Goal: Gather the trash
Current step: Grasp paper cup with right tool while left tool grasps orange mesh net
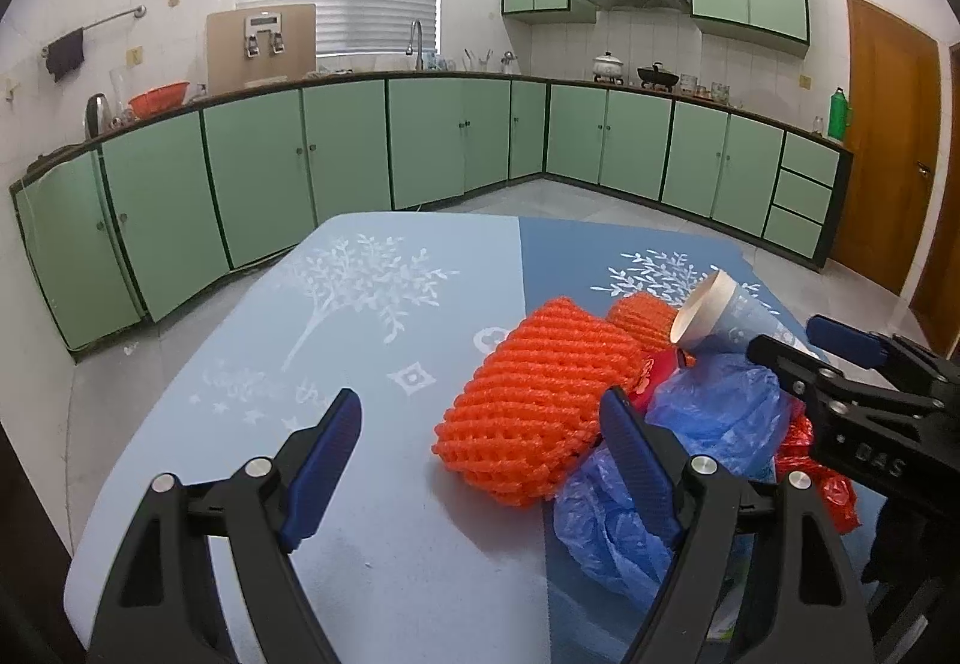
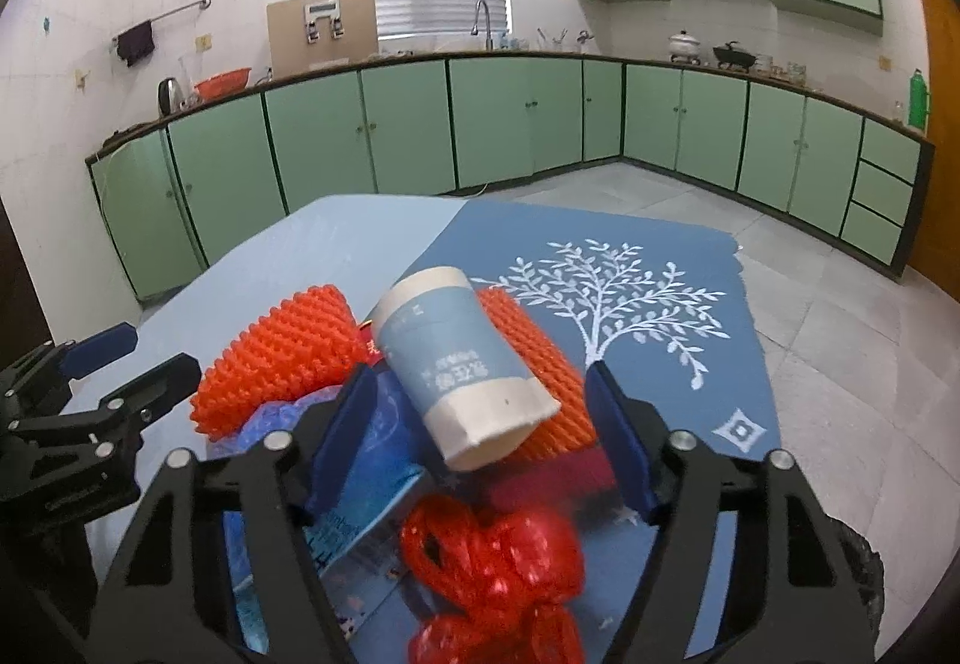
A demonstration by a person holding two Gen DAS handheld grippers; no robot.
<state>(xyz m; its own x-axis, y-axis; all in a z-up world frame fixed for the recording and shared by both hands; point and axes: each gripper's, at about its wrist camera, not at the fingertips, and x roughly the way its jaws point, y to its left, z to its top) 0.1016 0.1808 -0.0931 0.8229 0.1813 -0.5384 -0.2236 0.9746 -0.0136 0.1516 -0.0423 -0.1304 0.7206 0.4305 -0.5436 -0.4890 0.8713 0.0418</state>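
Paper cup lying tilted atop orange foam nets on surface, pale print illegible, between pads of R tool, part-open, no contact seen; "DAS" on R tool body; L tool wide open, empty; blue bag part hidden.

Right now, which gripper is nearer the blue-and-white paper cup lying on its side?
Right. The right gripper has the blue-and-white paper cup between its open jaws, with no pad contact visible. The left gripper sits off to its side, by the orange foam net.
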